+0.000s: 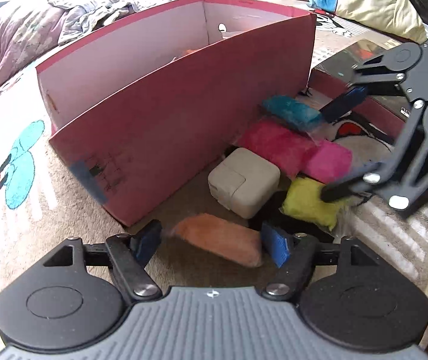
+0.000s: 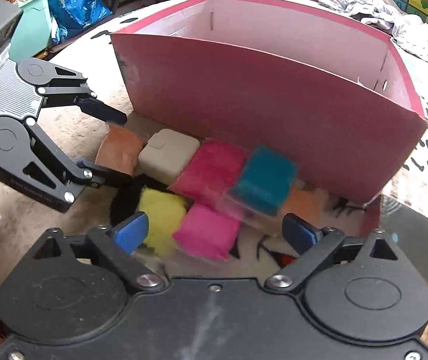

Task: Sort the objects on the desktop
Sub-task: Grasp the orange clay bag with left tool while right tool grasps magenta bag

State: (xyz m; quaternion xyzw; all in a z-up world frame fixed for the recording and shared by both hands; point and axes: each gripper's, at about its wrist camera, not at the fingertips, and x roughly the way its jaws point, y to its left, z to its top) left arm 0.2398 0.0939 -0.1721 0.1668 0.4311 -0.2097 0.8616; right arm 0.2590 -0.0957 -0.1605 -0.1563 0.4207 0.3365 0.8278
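Observation:
A pink cardboard box [image 1: 184, 138] stands open on a printed blanket. In front of it lie an orange packet [image 1: 220, 240], a white charger block [image 1: 244, 180], a red packet [image 1: 274, 147], a pink packet [image 1: 328, 162], a teal packet [image 1: 292, 111] and a yellow packet [image 1: 307, 201]. My left gripper [image 1: 214, 243] is open with its fingers on either side of the orange packet [image 2: 121, 150]. My right gripper [image 2: 217, 231] is open, low over the pink packet [image 2: 208, 234] and the yellow packet [image 2: 160, 216], with the teal packet [image 2: 265, 180] just beyond.
A dark glossy box lid [image 1: 361, 54] lies to the right of the pink box. Crumpled bedding [image 1: 19, 33] and pillows [image 1: 378, 0] lie behind. A teal bin [image 2: 34, 30] and a blue bag [image 2: 76, 3] stand at the far left in the right wrist view.

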